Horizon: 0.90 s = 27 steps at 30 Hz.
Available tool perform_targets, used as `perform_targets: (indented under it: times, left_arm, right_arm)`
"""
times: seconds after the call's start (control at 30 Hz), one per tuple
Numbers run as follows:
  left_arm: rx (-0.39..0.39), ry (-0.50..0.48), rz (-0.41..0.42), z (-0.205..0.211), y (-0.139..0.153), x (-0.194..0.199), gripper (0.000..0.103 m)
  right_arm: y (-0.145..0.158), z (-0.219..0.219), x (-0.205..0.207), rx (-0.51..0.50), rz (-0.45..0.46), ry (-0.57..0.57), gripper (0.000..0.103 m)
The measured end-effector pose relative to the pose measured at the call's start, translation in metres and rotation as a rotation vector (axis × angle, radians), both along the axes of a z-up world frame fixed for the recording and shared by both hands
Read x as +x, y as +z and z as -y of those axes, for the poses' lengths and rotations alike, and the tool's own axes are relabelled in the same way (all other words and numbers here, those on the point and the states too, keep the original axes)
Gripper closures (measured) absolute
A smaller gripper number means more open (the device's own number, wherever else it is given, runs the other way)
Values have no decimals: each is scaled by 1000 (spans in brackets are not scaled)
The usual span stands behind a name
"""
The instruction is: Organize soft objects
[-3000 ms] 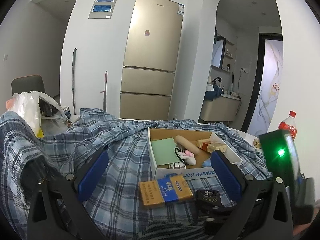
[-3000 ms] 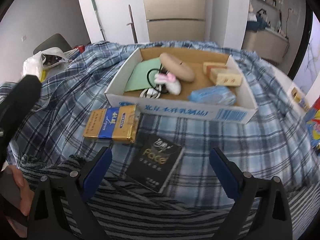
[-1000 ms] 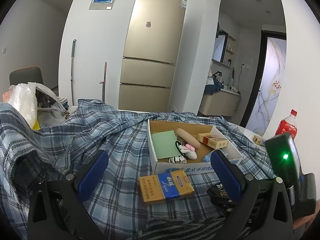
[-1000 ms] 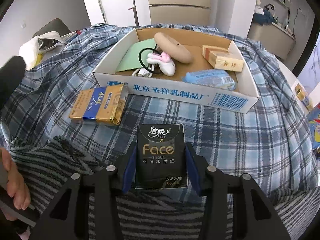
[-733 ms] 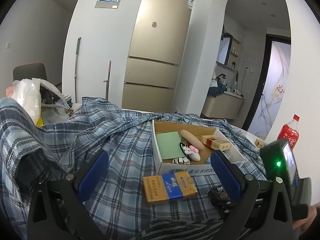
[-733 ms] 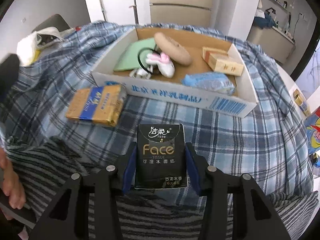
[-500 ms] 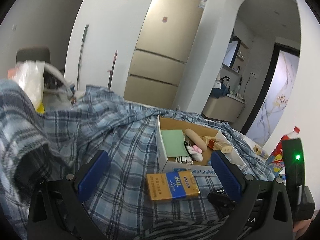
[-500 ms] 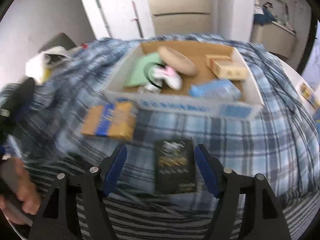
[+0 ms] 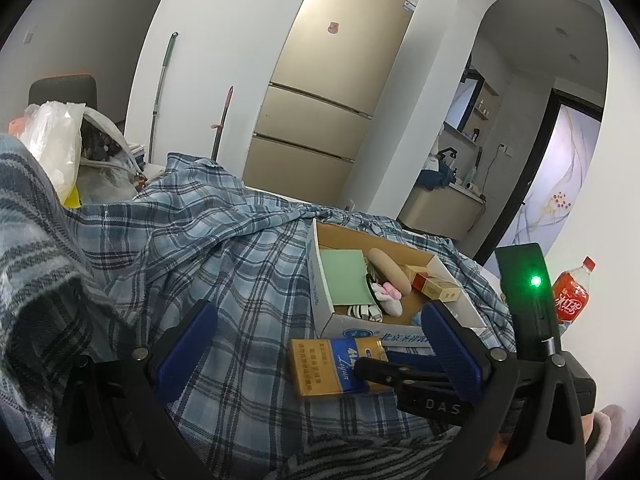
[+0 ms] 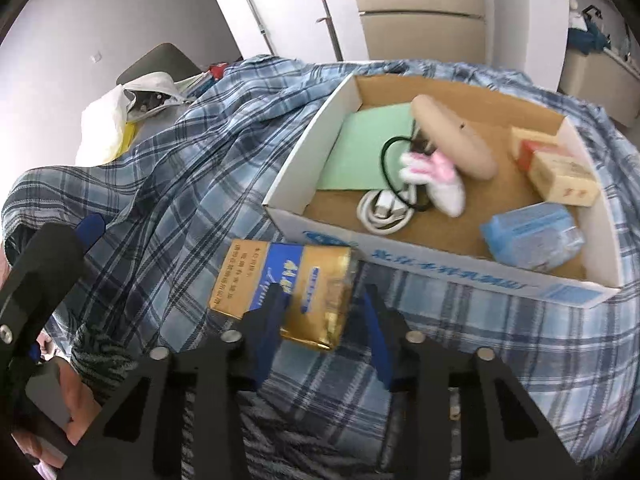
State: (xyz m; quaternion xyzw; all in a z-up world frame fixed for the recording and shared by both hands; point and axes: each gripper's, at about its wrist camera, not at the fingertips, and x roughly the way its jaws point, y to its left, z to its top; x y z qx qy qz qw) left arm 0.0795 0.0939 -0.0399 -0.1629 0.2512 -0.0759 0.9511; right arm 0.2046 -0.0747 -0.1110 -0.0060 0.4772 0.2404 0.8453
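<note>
So the right gripper (image 10: 324, 320) is sitting low in the centre of the right wrist view with its jaws pulled in narrow around the near end of the gold-and-blue tissue pack (image 10: 286, 292). The blue pads sit on either side of the pack's lower right corner, and the frame is a bit smeared there, so I can't say for sure they're actually pinching it rather than just bracketing it. My read is we're at the grab step for this pack.

The pack itself lies on the blue plaid cloth (image 10: 168, 200), just in front of the front wall of the cardboard box (image 10: 440, 264), near its left corner, basically touching or close to it. The box fills the upper right of that view and already has a blue tissue packet (image 10: 532, 236), a green sheet (image 10: 368, 148), a coiled white cable (image 10: 384, 210), a pink-and-white bunny hair tie (image 10: 432, 176), a tan oblong case (image 10: 452, 136) and some small cartons (image 10: 556, 168).

The left gripper (image 9: 320, 344) hangs with its jaws wide and nothing between them, just looking over the same cloth from the left wrist view, with the pack in the lower centre.

Next move, I reckon: get a firm squeeze on the soft pack, lift it clear of the box wall, carry it up and right over the rim, and drop it in the free patch of cardboard between the cable and the blue packet. Too light a grip and it'll slip out.
</note>
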Motion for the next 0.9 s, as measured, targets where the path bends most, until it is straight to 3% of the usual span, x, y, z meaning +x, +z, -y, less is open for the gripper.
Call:
perform_targets:
  times: [0.07,0.2,0.3,0.47,0.57,0.63,0.7,0.83,0.9]
  left_arm:
    - [25,-9,6,5,1,-1,0]
    - [60,-32,20,14,2,-3,0]
    - [61,-34,19,15,3,-3,0]
    - [49,-5,9,10,2,-3,0]
    - [30,39,15,3,1,-5,0]
    - [25,58,9,-1,1,-5,0]
    - [17,72,5,-5,0,-5,0]
    - [-35,35,7,-11,0,-4,0]
    - [-70,21,14,-16,-1,-4,0]
  right_arm:
    - [0,0,0,15,0,-3,77]
    - [5,12,-7,31,28,-34,103]
    - [8,23,-9,0,8,-56,103]
    - [19,36,-18,-53,51,-56,103]
    - [21,29,-23,-64,48,-11,87]
    - [19,22,-24,-87,55,-21,45]
    - [17,17,-25,-59,62,-51,30]
    - [13,-4,-28,-98,110,-71,20]
    - [8,-14,-30,-92,121,-63,20]
